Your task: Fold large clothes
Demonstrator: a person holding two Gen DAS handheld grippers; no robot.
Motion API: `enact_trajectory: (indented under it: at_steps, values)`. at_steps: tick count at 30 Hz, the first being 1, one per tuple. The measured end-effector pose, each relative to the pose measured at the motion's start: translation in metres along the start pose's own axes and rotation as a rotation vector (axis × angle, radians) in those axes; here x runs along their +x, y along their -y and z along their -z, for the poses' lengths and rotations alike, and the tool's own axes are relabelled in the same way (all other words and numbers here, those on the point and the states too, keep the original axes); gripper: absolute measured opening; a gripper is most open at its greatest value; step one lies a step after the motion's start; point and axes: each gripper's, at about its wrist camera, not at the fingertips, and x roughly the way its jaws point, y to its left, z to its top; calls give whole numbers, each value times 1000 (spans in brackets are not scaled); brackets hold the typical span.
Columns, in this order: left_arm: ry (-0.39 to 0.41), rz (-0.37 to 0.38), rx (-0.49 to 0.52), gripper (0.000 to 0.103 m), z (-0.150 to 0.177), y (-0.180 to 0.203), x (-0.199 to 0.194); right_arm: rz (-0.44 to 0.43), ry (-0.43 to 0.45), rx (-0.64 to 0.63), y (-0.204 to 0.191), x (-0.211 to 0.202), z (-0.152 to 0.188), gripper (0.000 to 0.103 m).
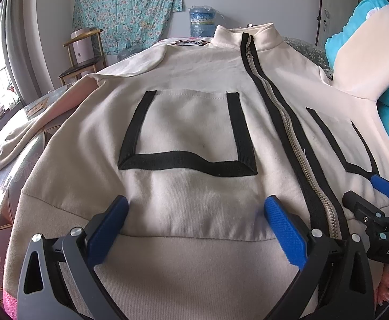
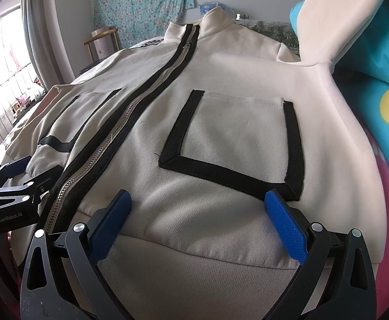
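Both tongs (image 1: pixel 195 205) (image 2: pixel 198 200) wide open over the jacket (image 1: pixel 189 122) hem.

Jacket (image 1: pixel 189 122) hem hidden below both views' edges

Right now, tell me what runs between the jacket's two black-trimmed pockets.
The closed zipper with its black tape runs between the left pocket and the right pocket of the cream jacket; both wrist views show it.

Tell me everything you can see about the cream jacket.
The cream jacket lies front-up and spread flat, collar away from the cameras, in a soft fleece-like knit. A black-taped metal zipper runs closed to the stand-up collar. Black-trimmed patch pockets sit either side. The open left gripper and right gripper hover at its hem.
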Motion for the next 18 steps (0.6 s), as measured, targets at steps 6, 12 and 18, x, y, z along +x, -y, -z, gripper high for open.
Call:
enact_trajectory:
  at_steps: [6,12,18]
  values:
    - [0,0,2,99,1,0,0,1,1,0,0,1,1,96]
    - [0,2,0,99,1,-3,0,0,2,0,0,1,1,96]
    - [0,1,1,99,1,-1,0,0,3,1,0,0,1,96]
